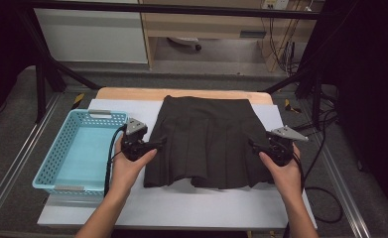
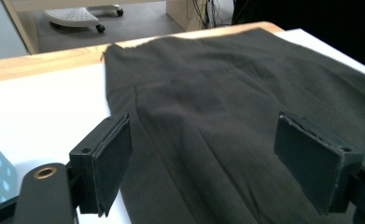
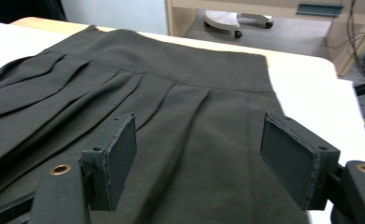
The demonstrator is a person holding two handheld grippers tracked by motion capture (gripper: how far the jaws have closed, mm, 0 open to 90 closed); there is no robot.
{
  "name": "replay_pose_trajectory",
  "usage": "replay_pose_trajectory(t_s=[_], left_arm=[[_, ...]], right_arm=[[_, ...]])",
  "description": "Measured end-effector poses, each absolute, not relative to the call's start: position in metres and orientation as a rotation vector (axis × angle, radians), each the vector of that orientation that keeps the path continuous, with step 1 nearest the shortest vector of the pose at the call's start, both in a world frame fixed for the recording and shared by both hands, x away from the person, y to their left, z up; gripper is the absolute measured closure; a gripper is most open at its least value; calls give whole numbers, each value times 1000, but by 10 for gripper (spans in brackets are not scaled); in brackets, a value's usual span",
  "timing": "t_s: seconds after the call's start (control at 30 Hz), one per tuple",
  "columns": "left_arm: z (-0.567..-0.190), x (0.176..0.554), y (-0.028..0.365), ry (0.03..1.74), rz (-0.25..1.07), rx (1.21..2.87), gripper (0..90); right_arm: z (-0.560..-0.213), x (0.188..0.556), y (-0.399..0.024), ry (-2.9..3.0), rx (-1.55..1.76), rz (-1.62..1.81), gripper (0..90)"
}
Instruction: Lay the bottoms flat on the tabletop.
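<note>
skirt [image 1: 209, 141] lies flat on the worktop [image 1: 181, 203], unfolded. left gripper [image 1: 154, 144] and right gripper [image 1: 253, 145] sit at its side edges, fingers released, gripping nothing. folding not yet started.

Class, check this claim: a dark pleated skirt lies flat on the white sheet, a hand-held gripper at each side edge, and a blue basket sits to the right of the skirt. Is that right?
One detail is wrong. The blue basket sits to the left of the dark pleated skirt, beside the left hand-held gripper, as the high view shows. The rest holds, with the right hand-held gripper at the other edge.
</note>
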State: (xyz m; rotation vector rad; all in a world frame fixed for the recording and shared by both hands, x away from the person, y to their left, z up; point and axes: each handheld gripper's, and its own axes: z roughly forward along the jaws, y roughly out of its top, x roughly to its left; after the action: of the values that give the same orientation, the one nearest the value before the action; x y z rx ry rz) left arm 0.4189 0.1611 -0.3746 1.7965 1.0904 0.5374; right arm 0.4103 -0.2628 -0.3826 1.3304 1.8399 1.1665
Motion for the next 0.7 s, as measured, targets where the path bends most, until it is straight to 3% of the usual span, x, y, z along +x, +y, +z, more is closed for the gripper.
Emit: replay_pose_trajectory(t_s=[0.7], left_arm=[[-423,354,157,1058,415,1955,121]], right_arm=[[-415,362,-203,2028,1224,1205,186]])
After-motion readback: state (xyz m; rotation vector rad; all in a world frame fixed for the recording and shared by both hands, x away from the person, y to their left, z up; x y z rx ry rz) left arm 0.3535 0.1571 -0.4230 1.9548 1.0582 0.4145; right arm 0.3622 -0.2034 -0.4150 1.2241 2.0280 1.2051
